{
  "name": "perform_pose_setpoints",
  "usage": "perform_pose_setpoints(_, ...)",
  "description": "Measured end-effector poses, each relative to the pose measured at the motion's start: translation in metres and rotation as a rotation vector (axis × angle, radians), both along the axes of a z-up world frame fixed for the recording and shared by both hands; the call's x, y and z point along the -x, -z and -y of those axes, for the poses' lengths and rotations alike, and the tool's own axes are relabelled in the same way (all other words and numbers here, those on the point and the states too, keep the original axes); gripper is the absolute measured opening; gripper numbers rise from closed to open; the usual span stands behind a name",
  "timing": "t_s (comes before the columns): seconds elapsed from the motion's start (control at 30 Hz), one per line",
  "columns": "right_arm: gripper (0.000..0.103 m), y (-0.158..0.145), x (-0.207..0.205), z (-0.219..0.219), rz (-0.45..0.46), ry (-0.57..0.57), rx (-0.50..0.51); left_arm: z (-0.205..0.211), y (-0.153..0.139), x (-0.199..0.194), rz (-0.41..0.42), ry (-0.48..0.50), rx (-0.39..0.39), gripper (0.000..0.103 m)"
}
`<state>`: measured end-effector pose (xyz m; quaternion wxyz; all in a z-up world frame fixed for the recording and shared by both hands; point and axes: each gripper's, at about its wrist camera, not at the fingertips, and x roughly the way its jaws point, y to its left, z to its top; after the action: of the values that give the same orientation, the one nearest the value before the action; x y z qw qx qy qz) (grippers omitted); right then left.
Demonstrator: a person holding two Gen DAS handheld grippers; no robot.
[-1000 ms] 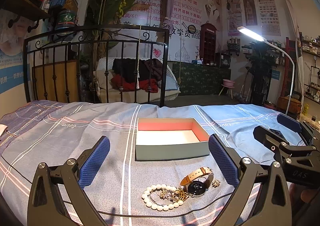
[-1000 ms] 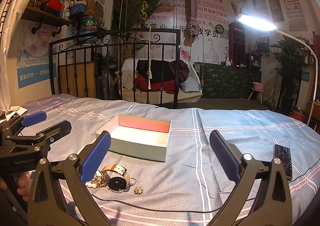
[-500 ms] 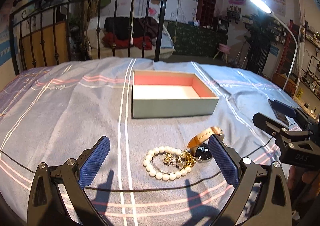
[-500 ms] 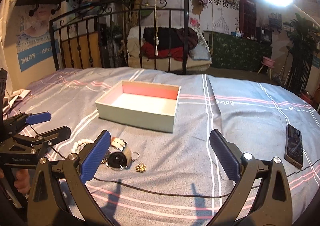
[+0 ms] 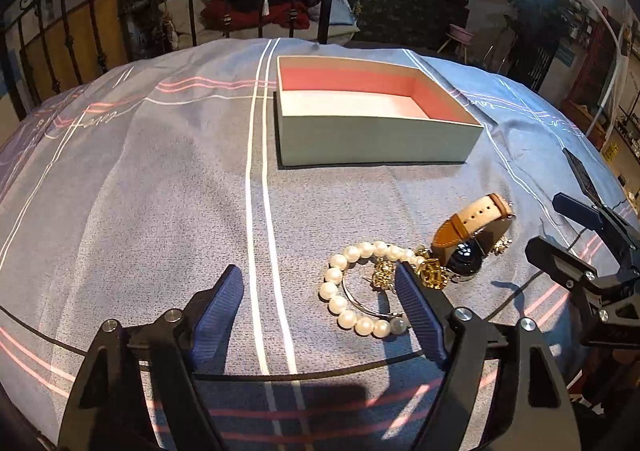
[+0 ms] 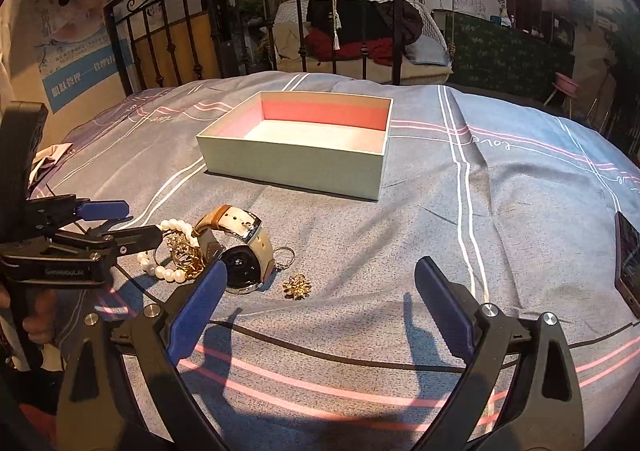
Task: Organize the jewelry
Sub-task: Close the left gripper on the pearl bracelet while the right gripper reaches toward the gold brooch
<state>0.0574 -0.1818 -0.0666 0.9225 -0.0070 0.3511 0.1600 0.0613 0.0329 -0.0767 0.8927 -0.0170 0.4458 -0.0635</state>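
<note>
A mint box (image 5: 376, 139) (image 6: 296, 167) with a pink inside stands open on the striped bedspread. In front of it lies a heap: a pearl bracelet (image 5: 352, 291) (image 6: 168, 271), gold pieces (image 5: 432, 275) (image 6: 184, 255), a tan-strapped watch (image 5: 464, 251) (image 6: 240, 267) and a small gold brooch (image 6: 297, 286) (image 5: 502, 245). My left gripper (image 5: 317, 271) (image 6: 120, 223) hangs low over the bracelet, its jaws closing. The bracelet's left pearls lie between the pads, untouched. My right gripper (image 6: 320, 265) (image 5: 580, 251) stands open above the brooch.
A dark phone (image 6: 628, 259) (image 5: 580, 171) lies at the right side of the bed. A thin black cable (image 6: 360, 355) (image 5: 280, 375) runs across the bedspread in front of the jewelry. A black iron bed frame (image 6: 256, 19) rises behind the box.
Both grippers have tipped downward and sunk closer to the jewelry heap. The left jaws have narrowed around the bracelet's near side. The right jaws keep their width.
</note>
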Motion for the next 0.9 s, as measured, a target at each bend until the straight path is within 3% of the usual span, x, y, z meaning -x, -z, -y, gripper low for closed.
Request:
perform_pose_setpoints(0.17, 0.094, 0.003, -0.004, -0.006, -0.024, -0.022, -0.01, -0.004, 0.004, -0.012, -0.026, 0.007, 0.04, 0.059)
perform_pose_setpoints(0.33, 0.093, 0.005, -0.006, -0.014, -0.034, -0.044, -0.007, 0.006, 0.007, -0.021, -0.023, 0.049, 0.01, 0.055)
perform_pose_setpoints(0.37, 0.093, 0.004, -0.007, -0.016, -0.034, -0.046, -0.006, 0.008, 0.007, -0.022, -0.022, 0.06, 0.0, 0.052)
perform_pose_setpoints(0.43, 0.093, 0.004, -0.007, -0.02, -0.034, -0.054, -0.008, 0.012, 0.01, -0.025, -0.039, 0.074, -0.027, 0.032)
perform_pose_setpoints(0.57, 0.093, 0.004, -0.008, -0.02, -0.033, -0.055, -0.005, 0.019, 0.012, -0.021, -0.013, 0.107, -0.065, 0.022)
perform_pose_setpoints(0.63, 0.093, 0.004, -0.009, -0.021, -0.036, -0.052, -0.007, 0.016, 0.011, -0.022, -0.01, 0.103, -0.042, 0.015)
perform_pose_setpoints(0.9, 0.093, 0.011, -0.012, -0.019, -0.053, -0.06, -0.001, 0.001, 0.01, -0.022, -0.025, 0.078, 0.093, 0.015)
